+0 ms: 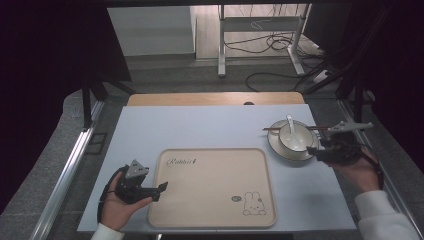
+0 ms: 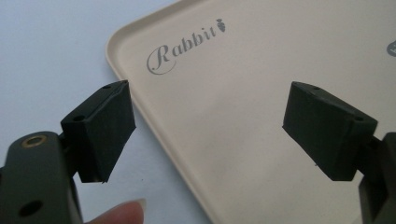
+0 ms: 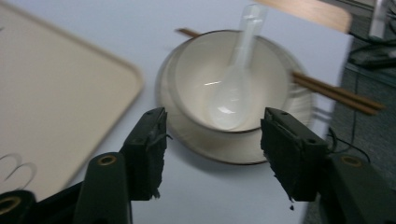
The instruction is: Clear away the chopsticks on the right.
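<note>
Just ahead of spread right gripper (image 3: 212,149): bowl (image 3: 224,79); left gripper (image 2: 210,130) spread over tray (image 2: 224,93).

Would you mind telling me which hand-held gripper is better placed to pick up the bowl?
Right. The right hand-held gripper is open beside the saucer under the bowl; the left hand-held gripper sits across the tray.

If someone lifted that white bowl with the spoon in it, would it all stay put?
Probably not entirely. The translucent white spoon lies loose in the glossy white bowl, so tilting would likely slide it. The bowl looks ceramic: stiff, smooth, likely slippery and breakable. It sits on a saucer with brown chopsticks across the rim, which might roll off.
</note>
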